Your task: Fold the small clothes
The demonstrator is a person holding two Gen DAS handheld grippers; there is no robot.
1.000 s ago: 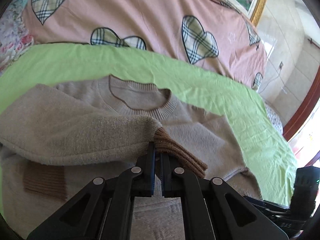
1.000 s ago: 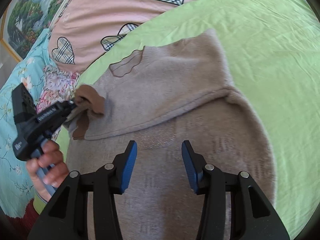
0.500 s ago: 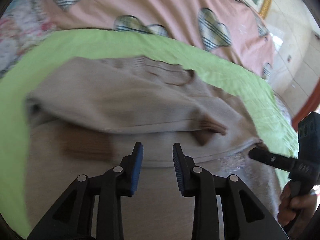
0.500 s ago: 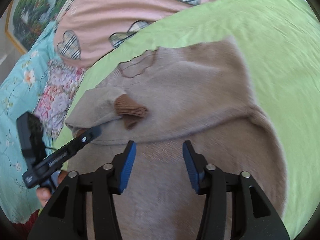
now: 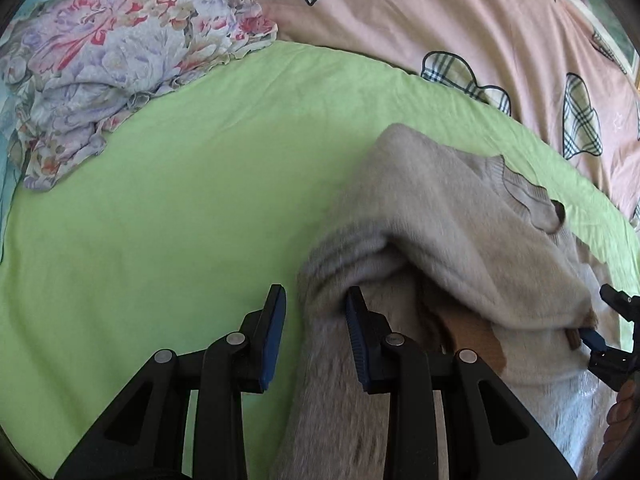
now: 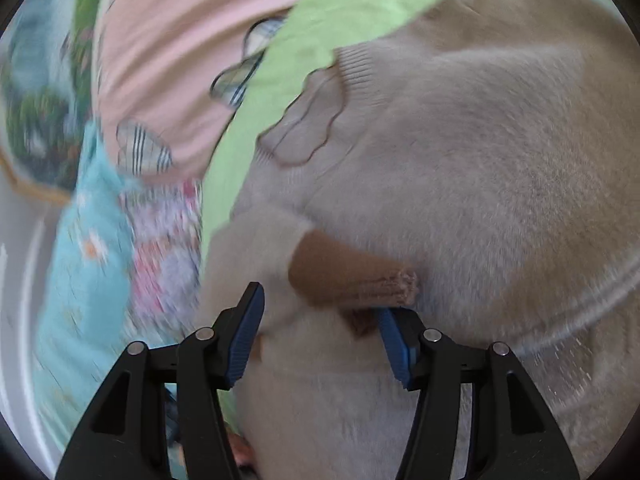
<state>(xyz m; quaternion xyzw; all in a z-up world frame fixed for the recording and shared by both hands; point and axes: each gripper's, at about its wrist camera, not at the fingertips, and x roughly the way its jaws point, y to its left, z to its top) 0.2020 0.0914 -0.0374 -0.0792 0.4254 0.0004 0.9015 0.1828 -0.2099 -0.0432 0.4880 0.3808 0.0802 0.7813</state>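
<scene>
A beige knitted sweater lies on the green sheet, both sleeves folded across its chest. My left gripper is open and straddles the sweater's left side edge, with the pads clear of the fabric. In the right wrist view the sweater fills the frame. The top sleeve's brown cuff lies just beyond my right gripper. That gripper is open wide, with sleeve fabric between its jaws but not pinched. The left wrist view shows the lower brown cuff and the right gripper at the far right.
A pink quilt with plaid hearts lies along the far side of the bed. A floral cloth is bunched at the far left. A hand holds the right gripper at the frame's right edge.
My left gripper let go of the brown cuff, opened, and swung left to the sweater's side edge. My right gripper moved in close to the folded sleeve, and its jaws widened a little.
</scene>
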